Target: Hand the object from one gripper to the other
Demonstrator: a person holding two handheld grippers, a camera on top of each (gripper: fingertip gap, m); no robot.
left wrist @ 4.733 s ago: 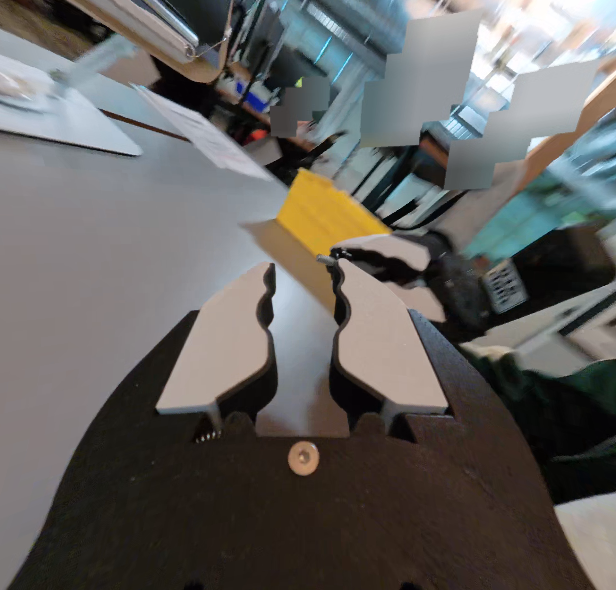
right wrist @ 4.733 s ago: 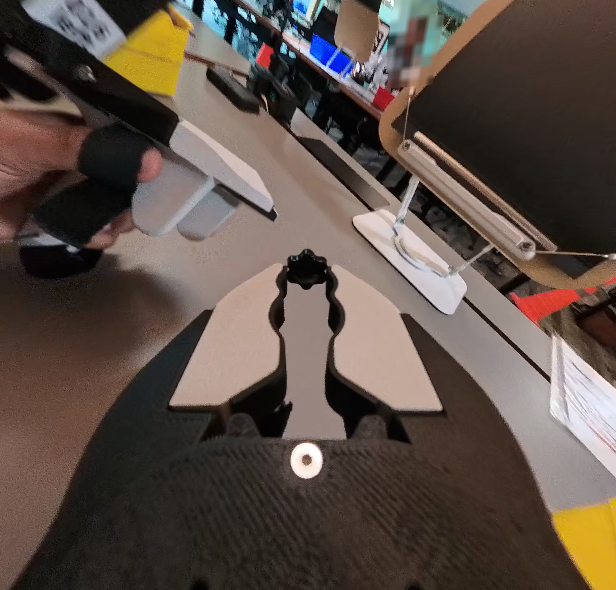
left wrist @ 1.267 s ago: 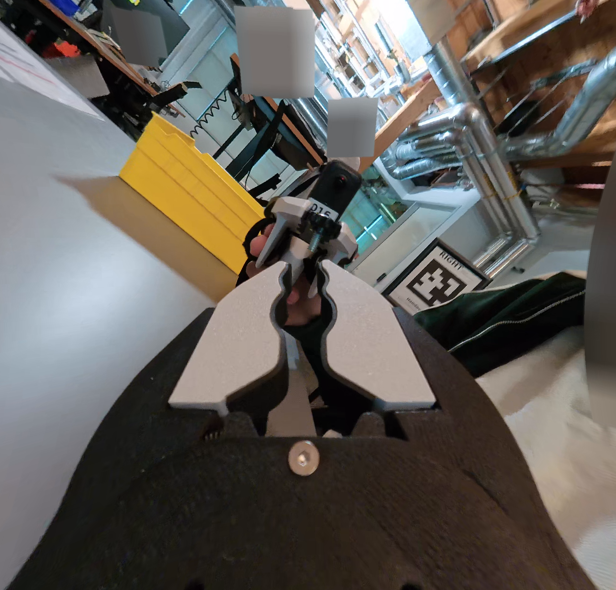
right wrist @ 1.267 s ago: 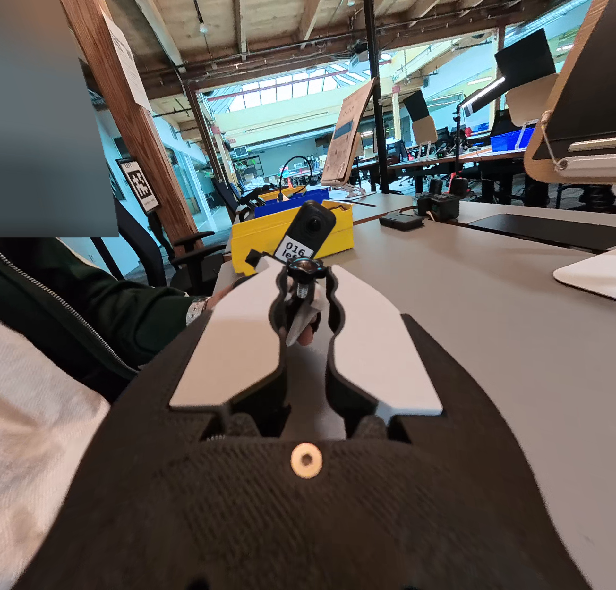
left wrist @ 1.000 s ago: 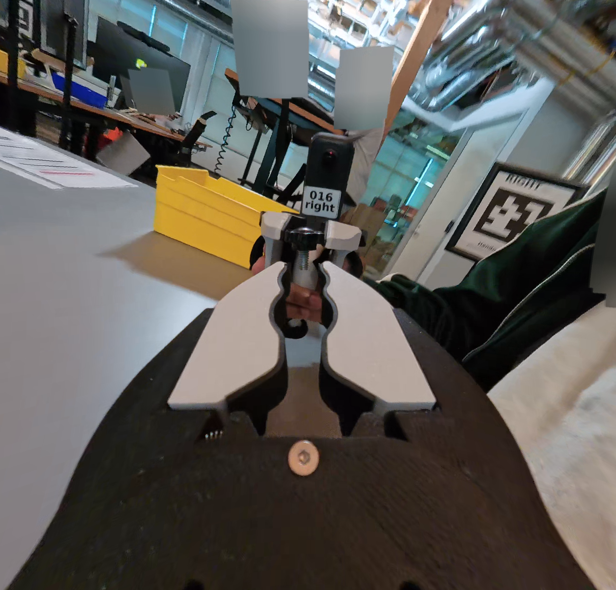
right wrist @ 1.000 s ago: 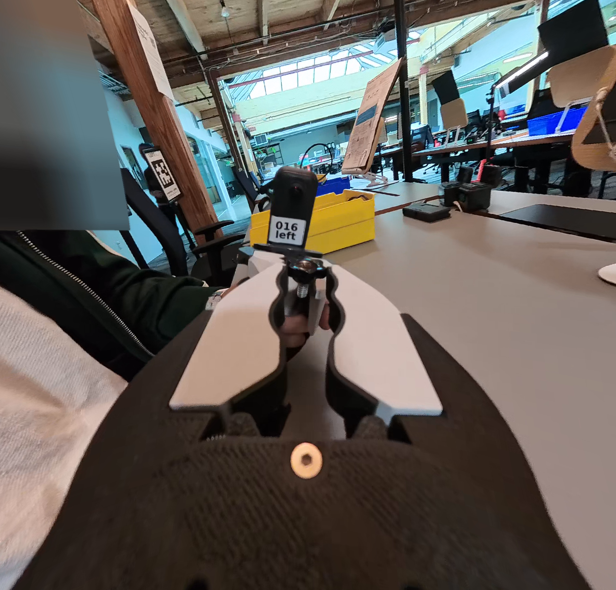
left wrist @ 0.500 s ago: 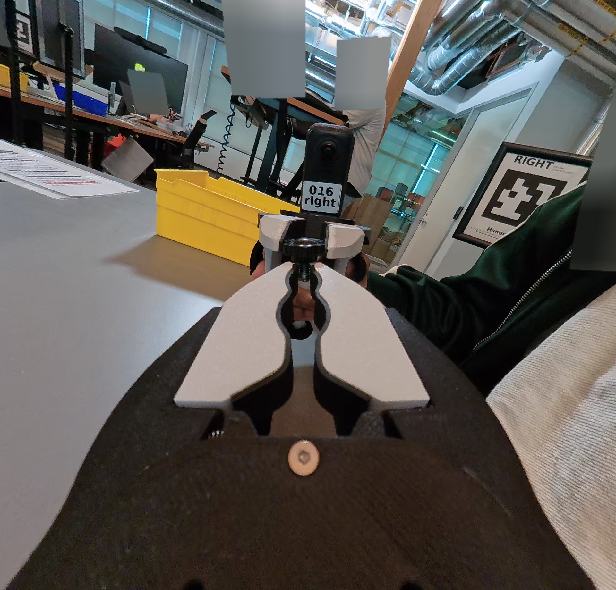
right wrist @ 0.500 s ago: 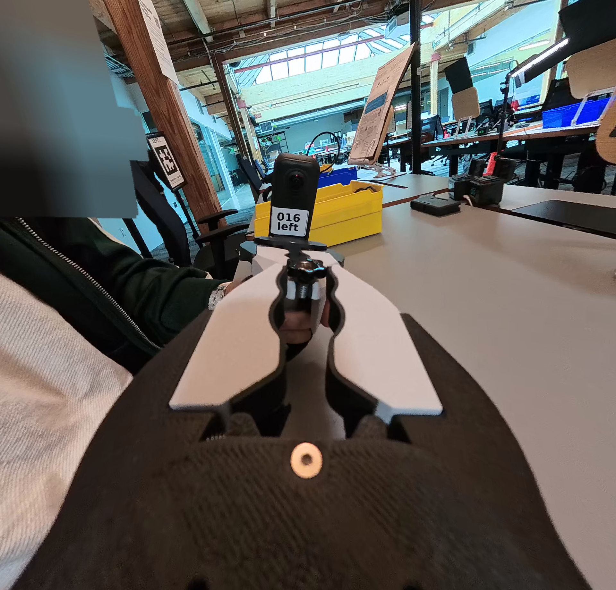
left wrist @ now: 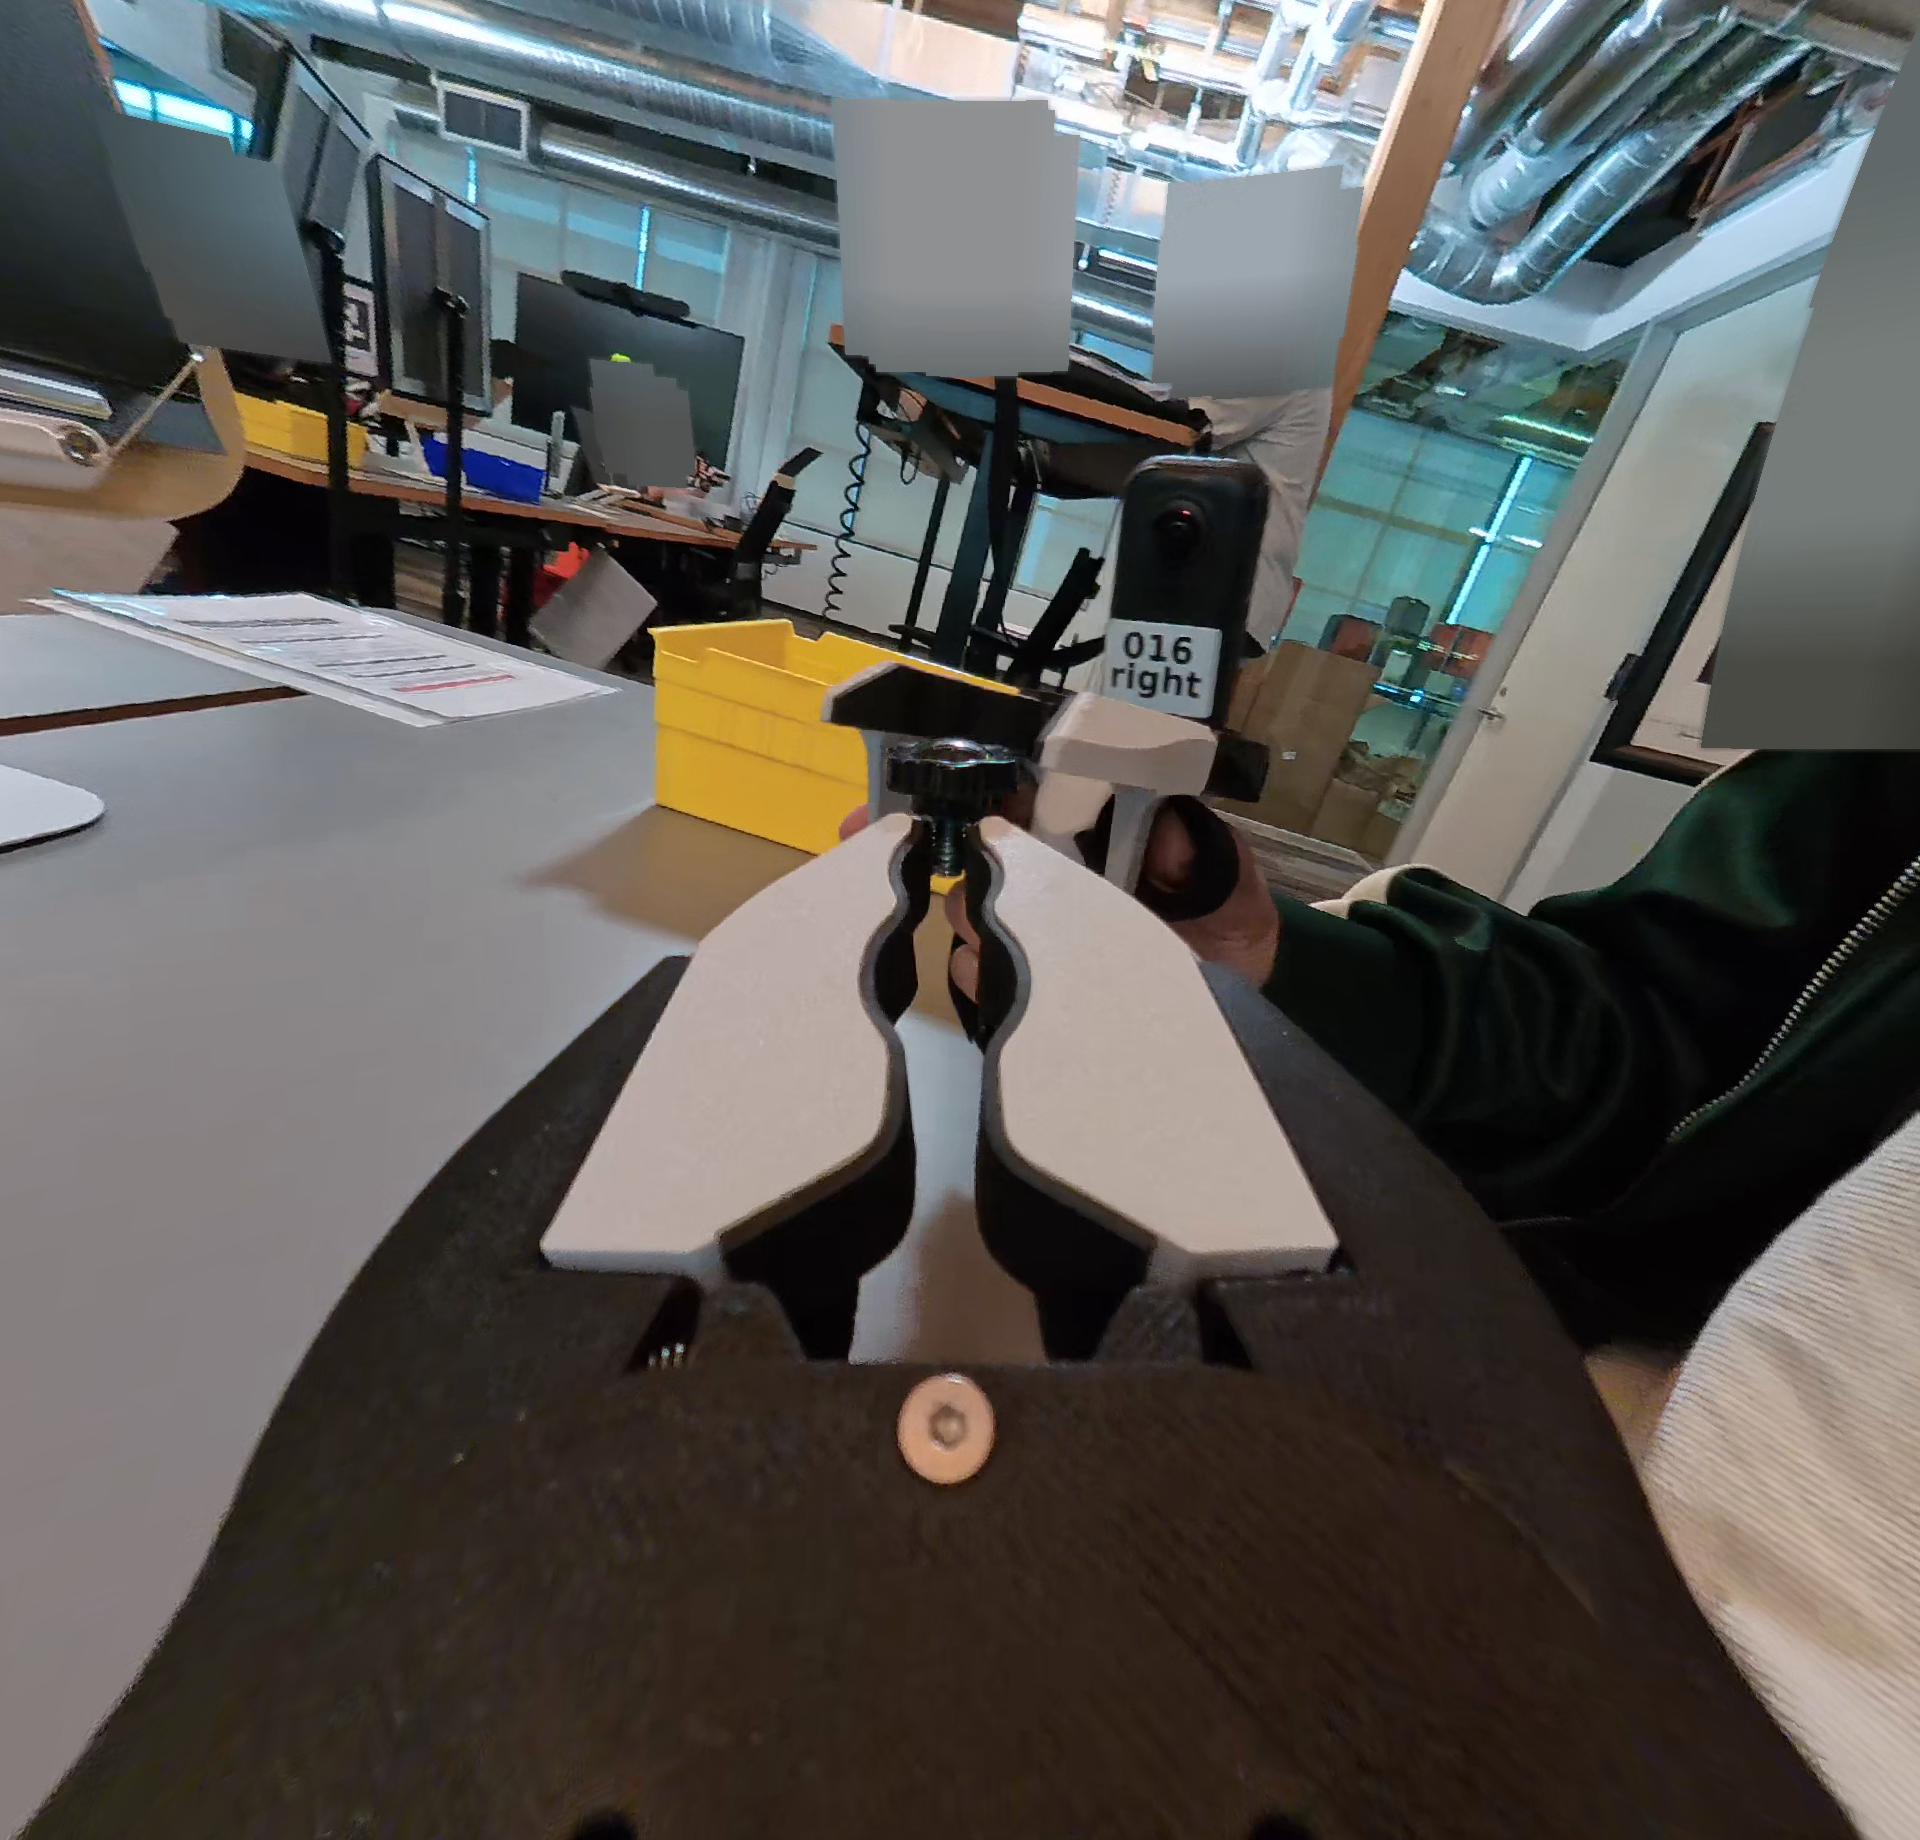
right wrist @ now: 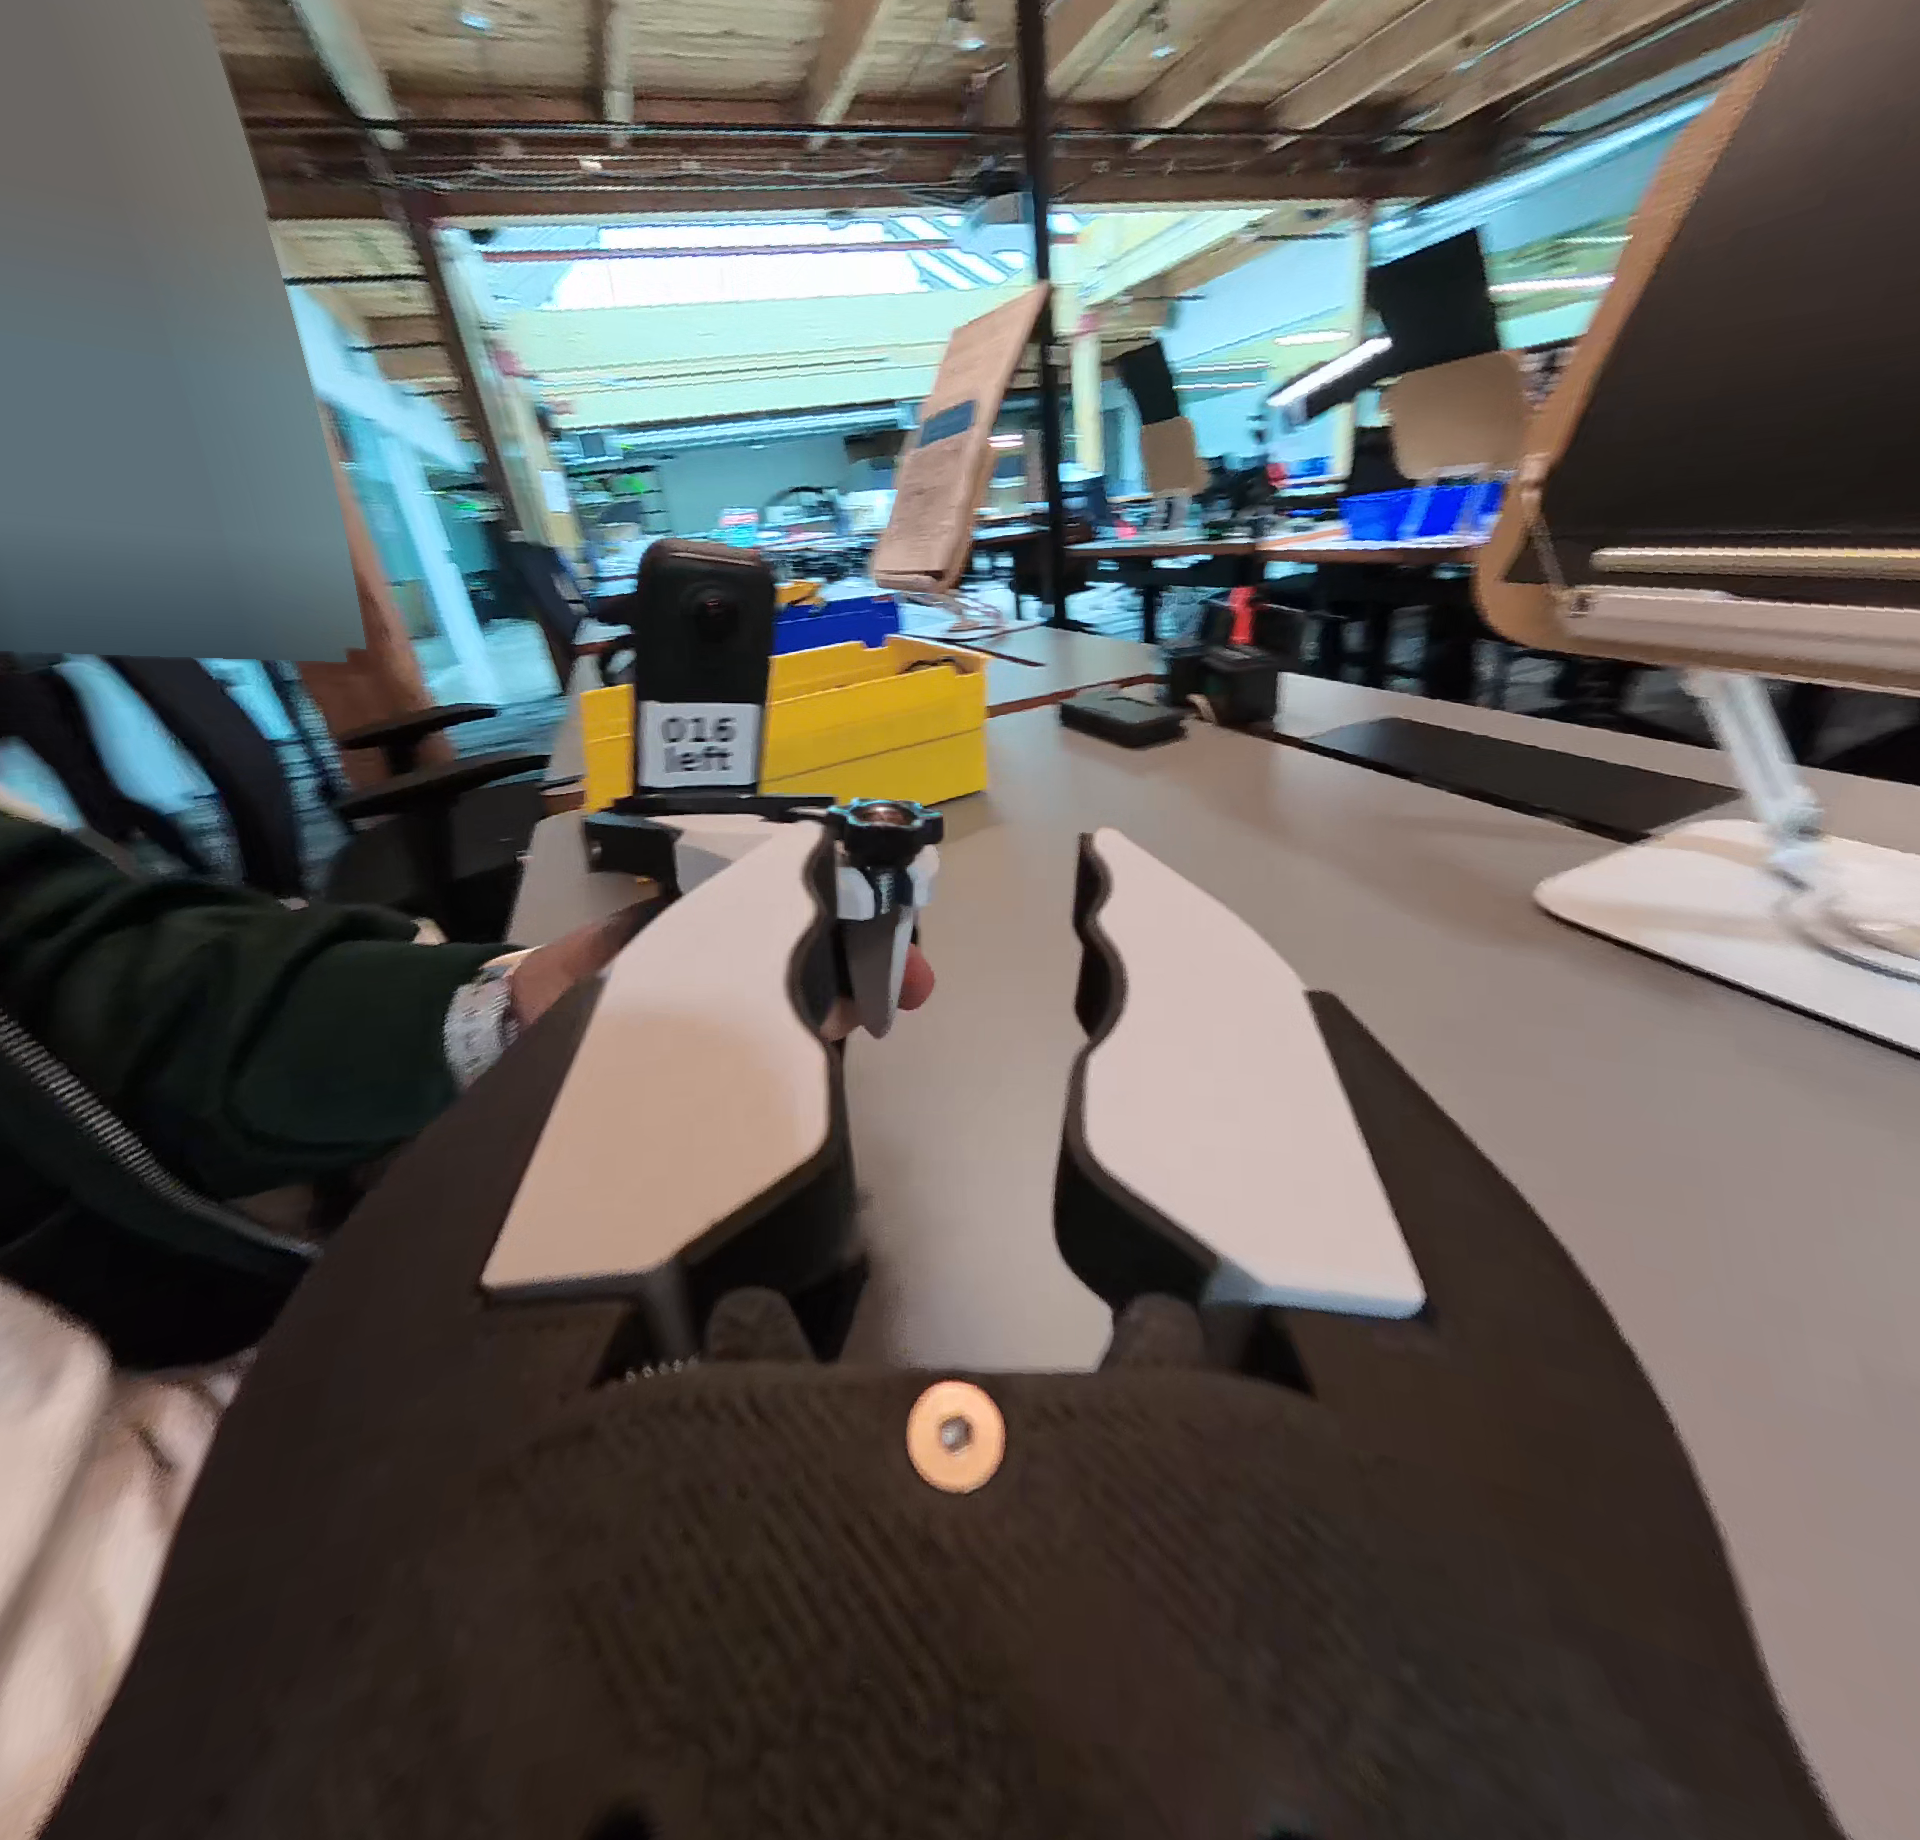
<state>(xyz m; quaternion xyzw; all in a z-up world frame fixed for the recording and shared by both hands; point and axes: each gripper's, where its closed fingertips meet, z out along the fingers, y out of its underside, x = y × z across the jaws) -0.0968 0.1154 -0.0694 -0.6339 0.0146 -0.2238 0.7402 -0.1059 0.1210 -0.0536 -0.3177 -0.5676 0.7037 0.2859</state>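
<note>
The object is a small screw with a black star knob (left wrist: 954, 767) and a bare threaded shaft. My left gripper (left wrist: 948, 840) is shut on the shaft, with the knob upright just above the fingertips. My right gripper (right wrist: 956, 855) is open and empty. In the right wrist view the screw (right wrist: 890, 826) sits by my left finger, held in the left gripper's tips (right wrist: 883, 897). In the left wrist view the right gripper (left wrist: 1039, 741) shows just behind the screw, with its jaws spread. Both are held above the grey table (left wrist: 260, 959).
A yellow bin (left wrist: 748, 730) stands on the table behind the grippers and also shows in the right wrist view (right wrist: 883, 720). A paper sheet (left wrist: 332, 647) lies at far left. A white stand base (right wrist: 1714, 917) and a black pad (right wrist: 1507, 772) lie to the right. The person's green sleeve (left wrist: 1558, 1011) is at right.
The right gripper, shut on the screw until half a second ago, has opened and let it go. The left gripper closed on the shaft and now holds the screw alone.
</note>
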